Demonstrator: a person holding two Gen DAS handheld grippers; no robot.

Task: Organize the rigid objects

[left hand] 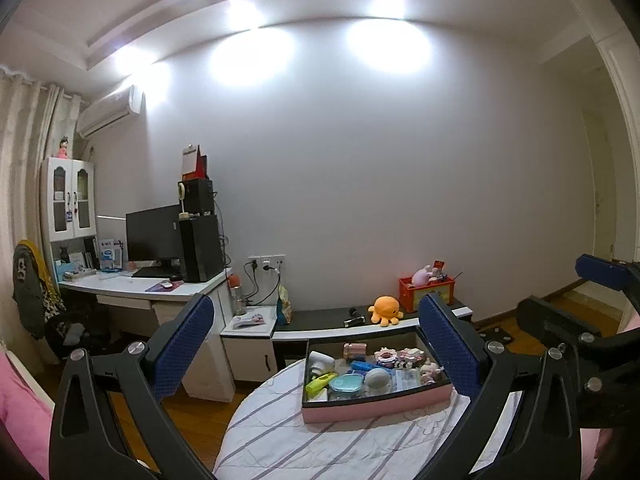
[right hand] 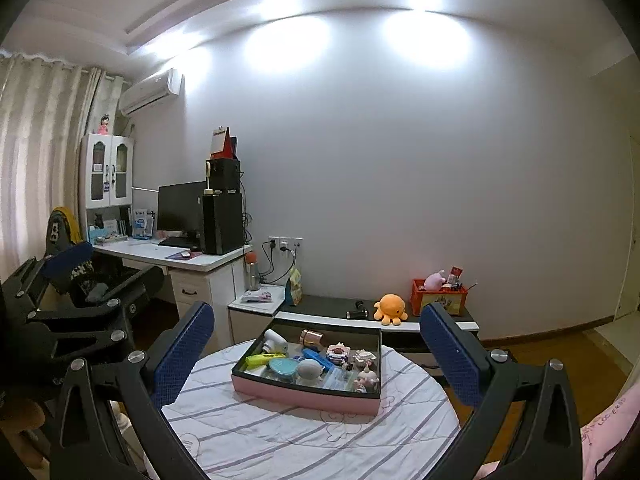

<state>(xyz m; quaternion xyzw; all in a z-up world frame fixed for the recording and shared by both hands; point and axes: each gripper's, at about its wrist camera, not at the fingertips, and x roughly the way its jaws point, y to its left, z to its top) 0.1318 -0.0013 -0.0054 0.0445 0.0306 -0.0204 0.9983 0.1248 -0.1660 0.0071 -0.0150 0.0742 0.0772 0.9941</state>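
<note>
Both cameras sit up high over a round table (left hand: 280, 432) and look forward and a bit down, toward the far white wall (left hand: 380, 180). The left camera looks from the left, the right one from the right. Both see the pink box (left hand: 376, 404) on the table, not very near, and the same desk (right hand: 176, 254) far off.
</note>
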